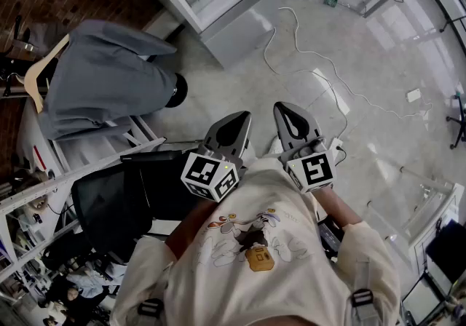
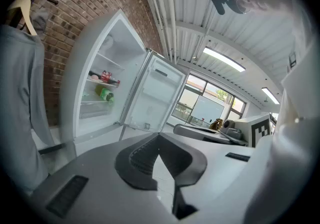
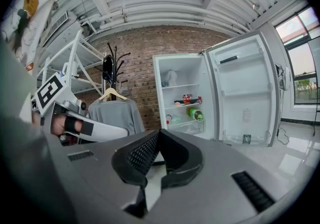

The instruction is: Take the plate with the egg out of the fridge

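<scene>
The white fridge [image 3: 182,98] stands open a few steps ahead, its door [image 3: 245,93] swung to the right. On its middle shelf lies a dark flat dish [image 3: 178,102] beside a red can [image 3: 187,99]; it is too small to make out an egg. A green bottle [image 3: 195,113] lies one shelf lower. The left gripper view shows the same fridge [image 2: 100,93] with the green bottle [image 2: 106,94]. My left gripper [image 1: 237,119] and right gripper [image 1: 285,110] are held side by side close to my body, both shut and empty, far from the fridge.
A grey jacket [image 1: 102,77] hangs on a wooden hanger [image 1: 40,70] at the left, by a brick wall. White shelving [image 1: 80,164] and a black chair [image 1: 124,201] stand at my left. A white cable [image 1: 320,70] runs across the glossy floor.
</scene>
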`<state>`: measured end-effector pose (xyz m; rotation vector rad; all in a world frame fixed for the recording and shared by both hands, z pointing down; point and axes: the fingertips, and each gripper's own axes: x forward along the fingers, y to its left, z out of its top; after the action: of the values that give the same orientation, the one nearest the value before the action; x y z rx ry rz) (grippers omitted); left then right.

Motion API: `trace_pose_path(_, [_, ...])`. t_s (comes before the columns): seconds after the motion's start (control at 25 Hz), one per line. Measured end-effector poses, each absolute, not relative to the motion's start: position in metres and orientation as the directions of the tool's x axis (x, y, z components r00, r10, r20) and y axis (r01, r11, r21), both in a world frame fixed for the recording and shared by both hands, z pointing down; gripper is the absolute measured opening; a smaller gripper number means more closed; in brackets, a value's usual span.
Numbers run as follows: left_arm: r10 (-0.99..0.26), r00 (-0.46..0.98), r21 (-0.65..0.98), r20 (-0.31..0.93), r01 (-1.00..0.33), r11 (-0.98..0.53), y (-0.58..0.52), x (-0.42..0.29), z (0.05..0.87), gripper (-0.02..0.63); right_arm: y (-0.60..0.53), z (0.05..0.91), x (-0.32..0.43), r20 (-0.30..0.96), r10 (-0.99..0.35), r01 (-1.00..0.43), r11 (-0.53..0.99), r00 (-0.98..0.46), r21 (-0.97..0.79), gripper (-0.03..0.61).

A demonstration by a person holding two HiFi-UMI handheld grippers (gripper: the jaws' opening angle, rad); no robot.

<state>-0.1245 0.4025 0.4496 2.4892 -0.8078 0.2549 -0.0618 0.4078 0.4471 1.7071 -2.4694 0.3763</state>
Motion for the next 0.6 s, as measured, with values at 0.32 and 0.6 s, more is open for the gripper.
trace_pose_path(0.32, [-0.469,0.817,0.448,0.335,-0.576,-0.684,0.421,-0.12,0.464,0.009,0.429,0.454,-0.064,0.237,-0.901,-0.929,0.332,-0.363,-0.162,0.006])
trace_pose_path(0.6, [-0.444,0.843,0.482,0.303,-0.538,-0.692,0.405,-0.135,0.463,0.008,0.417,0.457,-0.086,0.225,-0.902,-0.923,0.323,-0.367,-0.21,0.006])
